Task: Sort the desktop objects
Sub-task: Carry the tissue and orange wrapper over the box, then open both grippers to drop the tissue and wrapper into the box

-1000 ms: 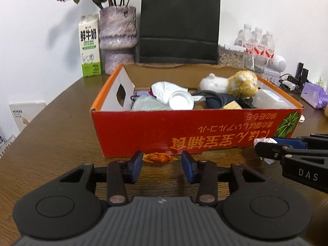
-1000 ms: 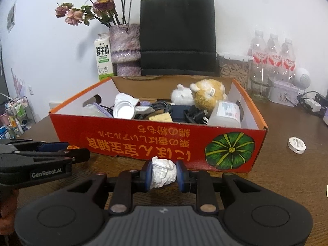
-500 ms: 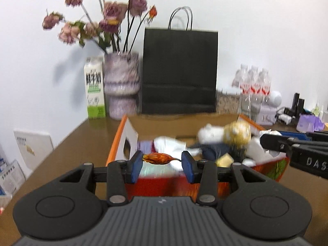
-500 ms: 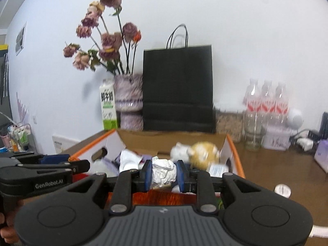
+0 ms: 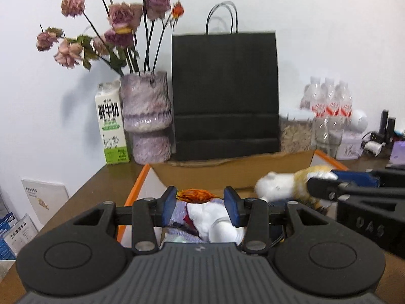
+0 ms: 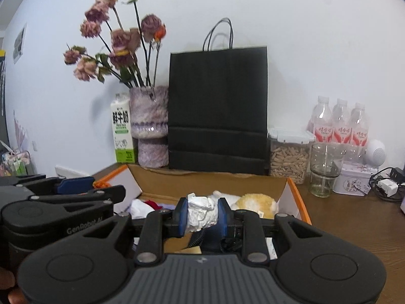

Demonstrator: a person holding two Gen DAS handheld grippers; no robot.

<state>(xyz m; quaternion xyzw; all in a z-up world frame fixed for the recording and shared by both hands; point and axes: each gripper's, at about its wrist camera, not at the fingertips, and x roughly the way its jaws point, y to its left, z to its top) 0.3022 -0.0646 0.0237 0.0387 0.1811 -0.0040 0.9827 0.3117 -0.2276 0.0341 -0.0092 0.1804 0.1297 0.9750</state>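
My left gripper [image 5: 200, 200] is shut on a small orange dried bud [image 5: 194, 194] and hovers over the left part of the orange cardboard box [image 5: 138, 185]. In the right wrist view my right gripper [image 6: 201, 217] is shut on a crumpled white paper wad [image 6: 202, 210], held above the same box [image 6: 298, 197]. Inside the box lie a white and yellow plush toy [image 6: 255, 202], white cloth [image 5: 210, 215] and dark odds and ends, partly hidden by the grippers. Each gripper shows at the edge of the other's view.
Behind the box stand a black paper bag [image 6: 217, 111], a purple vase of dried roses [image 6: 149, 126] and a milk carton [image 6: 122, 129]. To the right are water bottles [image 6: 339, 126], a jar of nuts [image 6: 288, 157], a glass [image 6: 324, 172], a tin [image 6: 354, 179] and a charger.
Both grippers rose from the table in front of the box to above its open top, each carrying its object. The box's printed front has dropped out of sight.
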